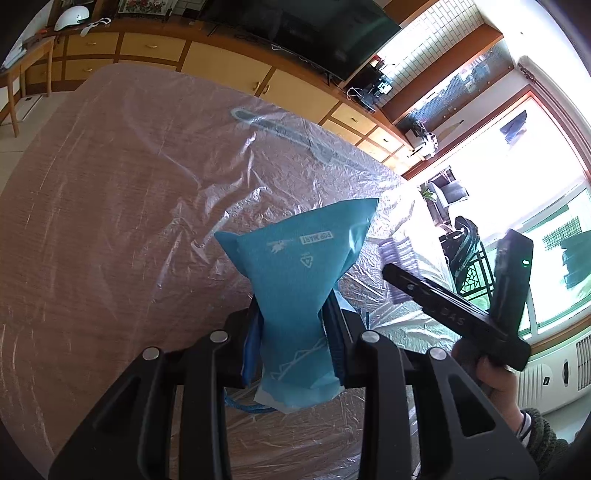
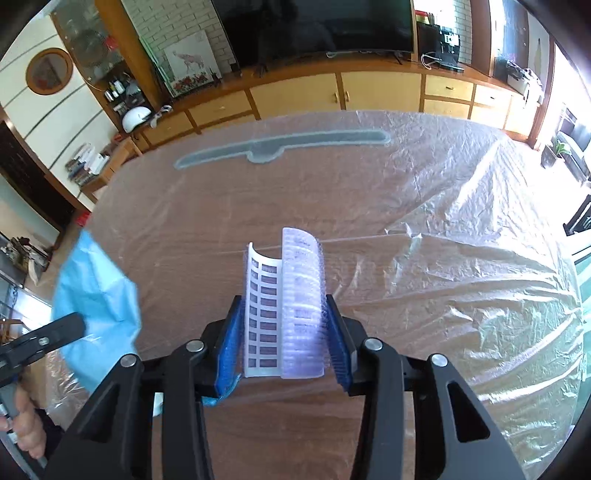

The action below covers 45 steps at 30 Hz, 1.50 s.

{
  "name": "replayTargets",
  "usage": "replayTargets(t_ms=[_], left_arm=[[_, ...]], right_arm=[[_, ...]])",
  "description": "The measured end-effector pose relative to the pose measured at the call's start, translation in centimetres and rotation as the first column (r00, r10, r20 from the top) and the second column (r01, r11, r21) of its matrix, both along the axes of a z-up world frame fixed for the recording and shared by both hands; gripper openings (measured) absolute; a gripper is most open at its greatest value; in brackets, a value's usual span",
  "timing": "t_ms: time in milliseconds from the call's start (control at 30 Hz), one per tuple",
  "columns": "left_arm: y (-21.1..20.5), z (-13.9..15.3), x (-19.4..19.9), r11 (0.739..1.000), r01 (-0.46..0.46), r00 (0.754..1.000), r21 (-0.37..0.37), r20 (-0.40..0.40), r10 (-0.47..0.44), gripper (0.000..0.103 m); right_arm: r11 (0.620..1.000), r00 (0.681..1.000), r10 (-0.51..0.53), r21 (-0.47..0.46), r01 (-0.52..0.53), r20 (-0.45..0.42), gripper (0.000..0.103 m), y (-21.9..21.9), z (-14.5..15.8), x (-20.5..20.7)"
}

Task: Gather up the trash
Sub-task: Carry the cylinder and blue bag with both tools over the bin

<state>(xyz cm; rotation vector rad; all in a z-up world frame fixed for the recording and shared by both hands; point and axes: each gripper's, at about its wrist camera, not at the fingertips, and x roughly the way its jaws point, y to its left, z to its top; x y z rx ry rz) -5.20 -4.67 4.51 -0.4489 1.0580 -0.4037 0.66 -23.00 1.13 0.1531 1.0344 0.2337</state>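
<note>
A crumpled light blue plastic bag [image 1: 295,251] with white print sticks up from my left gripper [image 1: 295,302], whose blue pads are shut on its lower part. In the right wrist view the same blue bag [image 2: 96,291] shows at the left, with one left finger [image 2: 55,332] on it. My right gripper [image 2: 284,306] holds a curled white plastic packaging sheet [image 2: 295,295], printed with dark rectangles, upright between its blue pads. Both grippers hover over a brown table [image 2: 258,206] covered in clear film.
Crinkled clear film [image 2: 461,277] bulges over the table's right side. A long grey-blue shape [image 2: 280,146] lies under the film at the far edge. Behind stand wooden cabinets [image 2: 295,96] and a dark television [image 2: 314,26]. A hand [image 1: 498,384] grips the right tool.
</note>
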Motion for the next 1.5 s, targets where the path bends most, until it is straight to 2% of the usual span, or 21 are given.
replayTargets(t_ms=[300, 433, 833, 1033, 1200, 1500], left_arm=[[-0.9, 0.5, -0.8, 0.999, 0.029, 0.999, 0.029, 0.017, -0.029, 0.031], [-1.3, 1.2, -1.6, 0.999, 0.042, 0.999, 0.019, 0.032, -0.043, 0.031], [-2.1, 4.1, -5.8, 0.995, 0.1, 0.988, 0.029, 0.113, -0.103, 0.03], [-2.1, 4.7, -8.5, 0.992, 0.125, 0.986, 0.021, 0.113, -0.127, 0.03], [-2.4, 4.5, -12.2, 0.98, 0.189, 0.975, 0.062, 0.102, -0.195, 0.03], [-3.6, 2.6, -17.2, 0.954, 0.285, 0.956, 0.094, 0.047, -0.29, 0.03]], right_arm=[[0.996, 0.998, 0.041, 0.08, -0.044, 0.036, 0.041, -0.9, 2.6, -4.9], [0.992, 0.998, 0.054, 0.112, -0.057, 0.029, 0.041, -1.3, 3.4, -6.9], [0.982, 0.994, 0.1, 0.158, -0.106, 0.049, 0.041, -1.5, 5.3, -12.6], [0.97, 0.988, 0.145, 0.187, -0.152, 0.055, 0.041, -1.5, 6.3, -15.1], [0.952, 0.979, 0.199, 0.23, -0.203, 0.04, 0.041, -1.5, 6.5, -18.0], [0.944, 0.965, 0.257, 0.223, -0.241, -0.045, 0.041, -1.6, 4.7, -22.6]])
